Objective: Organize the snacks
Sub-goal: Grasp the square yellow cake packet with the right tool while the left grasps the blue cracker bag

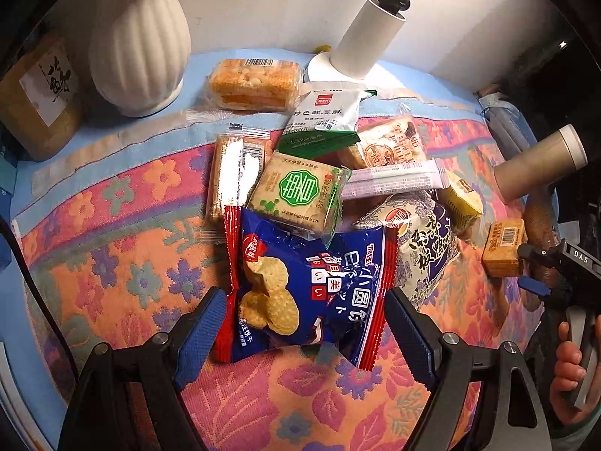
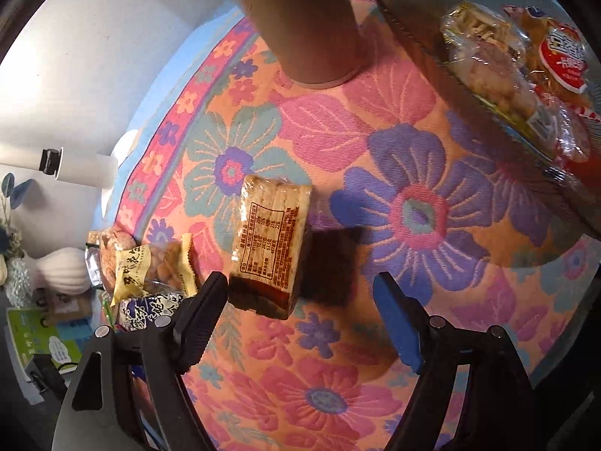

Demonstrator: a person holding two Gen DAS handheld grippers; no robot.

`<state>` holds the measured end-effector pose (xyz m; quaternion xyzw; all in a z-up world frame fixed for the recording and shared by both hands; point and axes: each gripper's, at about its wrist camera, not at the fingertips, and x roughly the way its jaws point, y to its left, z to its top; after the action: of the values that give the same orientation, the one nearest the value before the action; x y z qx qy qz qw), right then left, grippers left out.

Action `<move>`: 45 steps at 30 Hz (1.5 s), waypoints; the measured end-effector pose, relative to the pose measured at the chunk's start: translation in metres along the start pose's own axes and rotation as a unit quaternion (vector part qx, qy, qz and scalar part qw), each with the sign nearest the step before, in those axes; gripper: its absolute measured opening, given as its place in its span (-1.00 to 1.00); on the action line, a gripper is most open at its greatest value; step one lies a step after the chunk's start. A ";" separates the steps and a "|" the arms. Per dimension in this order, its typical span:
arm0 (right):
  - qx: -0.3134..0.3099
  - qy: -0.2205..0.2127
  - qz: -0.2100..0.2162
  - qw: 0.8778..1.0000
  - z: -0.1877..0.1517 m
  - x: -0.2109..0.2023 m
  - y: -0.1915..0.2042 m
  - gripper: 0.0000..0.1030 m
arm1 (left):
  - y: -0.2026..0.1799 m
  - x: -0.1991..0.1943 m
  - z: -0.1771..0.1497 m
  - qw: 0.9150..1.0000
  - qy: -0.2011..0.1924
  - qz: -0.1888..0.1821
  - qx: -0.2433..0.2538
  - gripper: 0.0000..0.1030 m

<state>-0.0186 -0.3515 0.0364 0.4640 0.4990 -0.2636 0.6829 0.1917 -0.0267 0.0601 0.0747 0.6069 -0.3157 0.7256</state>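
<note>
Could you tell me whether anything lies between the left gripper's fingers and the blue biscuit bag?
Nothing visible does. The left gripper stands open with the blue biscuit bag directly between its fingers; the green-label cracker pack overlaps only the bag's far edge.

We saw a counter spread with a flowered pink-and-orange woven cloth (image 1: 112,263), carrying heaped snack packets (image 1: 308,195), a ribbed white ceramic vase (image 1: 139,41) and a white lamp base (image 1: 330,69).
</note>
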 end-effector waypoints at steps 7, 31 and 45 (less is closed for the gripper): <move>-0.013 -0.039 -0.097 0.994 0.000 -0.019 -0.010 0.53 | 0.003 -0.001 -0.007 1.000 0.001 -0.003 0.000 0.62; -0.039 -0.007 -0.095 0.995 0.011 0.026 0.024 0.55 | -0.006 0.011 -0.002 1.000 0.004 -0.003 0.013 0.75; -0.074 -0.011 -0.119 0.990 0.000 0.035 0.016 0.08 | -0.017 0.008 -0.012 0.997 -0.024 0.028 0.064 0.41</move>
<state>0.0077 -0.3411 0.0096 0.3466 0.5611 -0.3107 0.6845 0.1731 -0.0371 0.0548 0.1301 0.5656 -0.3348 0.7423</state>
